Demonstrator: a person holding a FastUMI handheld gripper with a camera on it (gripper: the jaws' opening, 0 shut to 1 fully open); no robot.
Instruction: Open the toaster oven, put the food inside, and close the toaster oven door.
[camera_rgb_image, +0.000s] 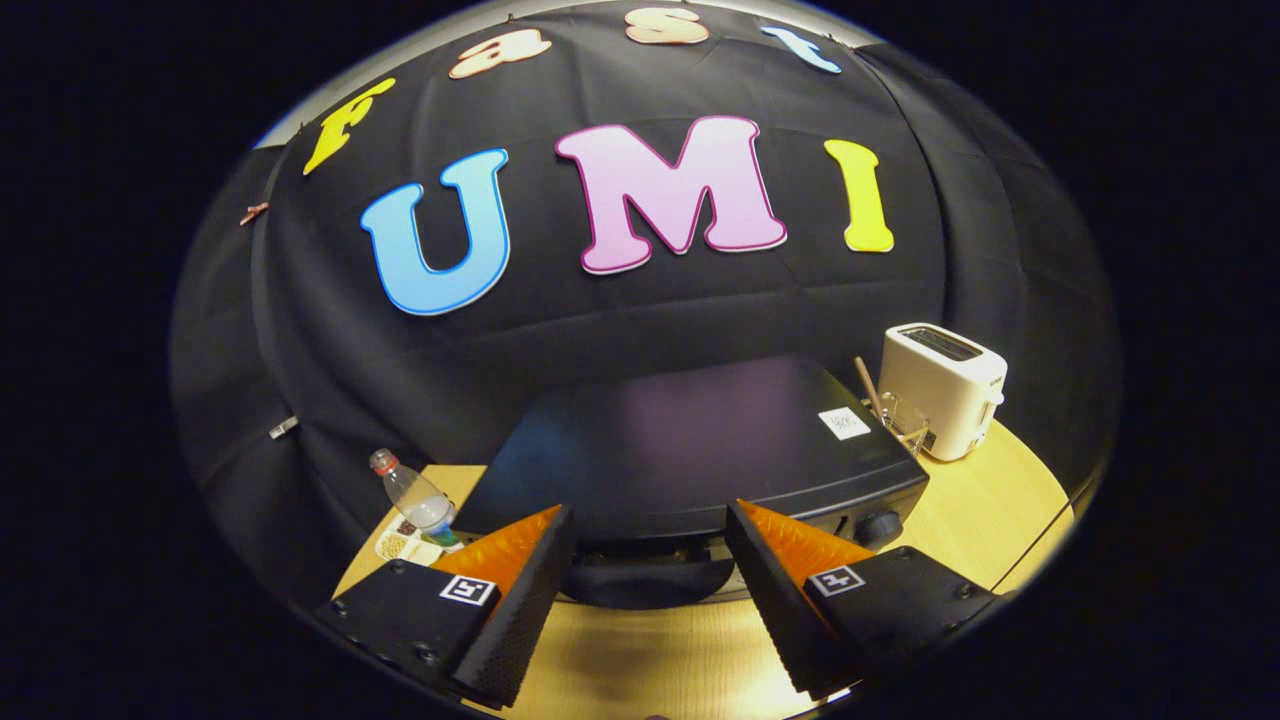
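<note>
A wooden table (960, 530) is seen spanning the lower part of the scene, backed by the black cloth wall (330, 400) of the booth. At the table's centre a black toaster oven (690, 440) is set, viewed from above and in front, so that its flat top is presented and a white sticker (843, 423) is noted near the top's right rear corner. A round knob (880, 527) is observed on the right end of the oven's front face; the door itself is largely hidden beneath the top's front edge, and whether it is open or shut cannot be told. The gripper (650, 540) is held just in front of the oven with its fingers spread wide apart, nothing being held between them, and the oven's lower front is framed in the gap. Each finger body is marked with a small square tag. To the right of the oven, toward the back of the table, a white slot toaster (945, 388) is placed upright. Between it and the oven a clear holder (905, 425) is seen, with a wooden stick (868, 388) leaning out of it. On the left of the oven, a clear plastic bottle (415, 497) with a red cap is recorded, tilted, resting at a small printed packet (400, 546) near the table edge.
</note>
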